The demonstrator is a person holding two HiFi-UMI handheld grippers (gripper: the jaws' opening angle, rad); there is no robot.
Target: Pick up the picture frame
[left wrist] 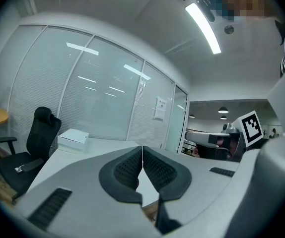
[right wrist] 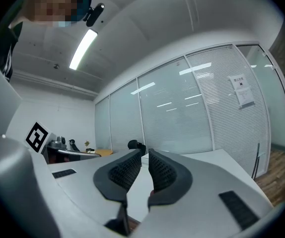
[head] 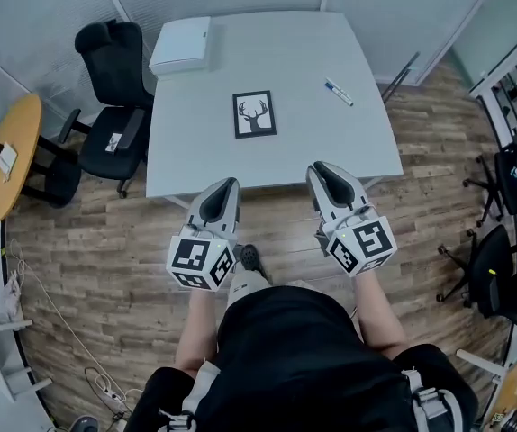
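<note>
The picture frame, black-edged with a deer-head print, lies flat near the middle of the white table. Both grippers hover over the floor just short of the table's near edge, pointing toward the frame. My left gripper is below and left of the frame, its ribbed pads touching, with nothing held. My right gripper is below and right of it; a narrow gap shows between its pads, with nothing in it. Neither gripper view shows the frame.
A white box sits at the table's far left corner and a marker pen lies to the frame's right. A black office chair stands left of the table, with a round wooden table beyond. More chairs stand at the right.
</note>
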